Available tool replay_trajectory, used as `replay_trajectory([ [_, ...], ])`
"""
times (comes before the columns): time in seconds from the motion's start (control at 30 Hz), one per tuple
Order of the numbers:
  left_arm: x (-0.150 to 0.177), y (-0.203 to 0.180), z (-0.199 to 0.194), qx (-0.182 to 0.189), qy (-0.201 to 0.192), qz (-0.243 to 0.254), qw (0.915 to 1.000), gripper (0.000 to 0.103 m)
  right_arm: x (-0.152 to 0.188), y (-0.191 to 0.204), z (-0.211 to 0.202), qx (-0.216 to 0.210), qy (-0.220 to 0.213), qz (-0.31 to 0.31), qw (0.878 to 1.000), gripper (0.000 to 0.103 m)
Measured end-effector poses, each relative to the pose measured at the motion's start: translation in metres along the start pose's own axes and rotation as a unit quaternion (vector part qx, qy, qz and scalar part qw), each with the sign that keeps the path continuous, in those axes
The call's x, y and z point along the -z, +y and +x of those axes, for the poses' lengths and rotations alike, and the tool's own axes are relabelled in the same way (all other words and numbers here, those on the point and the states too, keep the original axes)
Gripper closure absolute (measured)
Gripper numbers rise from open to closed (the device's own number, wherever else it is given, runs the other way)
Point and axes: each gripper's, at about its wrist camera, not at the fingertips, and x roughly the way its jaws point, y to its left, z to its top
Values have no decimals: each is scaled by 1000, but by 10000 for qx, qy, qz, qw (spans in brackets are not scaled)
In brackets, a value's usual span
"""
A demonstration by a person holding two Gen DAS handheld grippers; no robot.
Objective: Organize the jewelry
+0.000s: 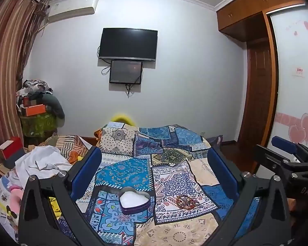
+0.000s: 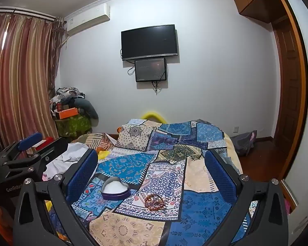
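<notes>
A purple heart-shaped tin [image 1: 134, 203] [image 2: 115, 189] with white lining lies open on a patchwork bedspread [image 1: 170, 157] [image 2: 199, 211]. To its right rests a small heap of reddish-brown beaded jewelry [image 1: 185, 201] [image 2: 155, 202]. My left gripper [image 1: 154, 172] hovers above both, jaws wide and empty. My right gripper [image 2: 152, 170] is likewise open and empty, over the same spot. Each gripper shows at the edge of the other's view: the right one [image 1: 285, 153], the left one [image 2: 28, 143].
White cloth [image 1: 43, 162] [image 2: 67, 155] and striped bedding lie left of the tin. A pile of boxes and clothes [image 1: 38, 110] [image 2: 71, 106] fills the far left corner by the curtains. A wall television [image 1: 127, 44] hangs ahead, a wooden wardrobe [image 1: 256, 94] at right.
</notes>
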Motion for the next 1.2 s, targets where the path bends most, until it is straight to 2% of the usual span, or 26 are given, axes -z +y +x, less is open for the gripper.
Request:
replay_trajectory([
  [1.2, 0, 0, 2, -24, 25, 12, 10000, 0, -1, 3, -1, -3, -12, 0, 10000, 0],
])
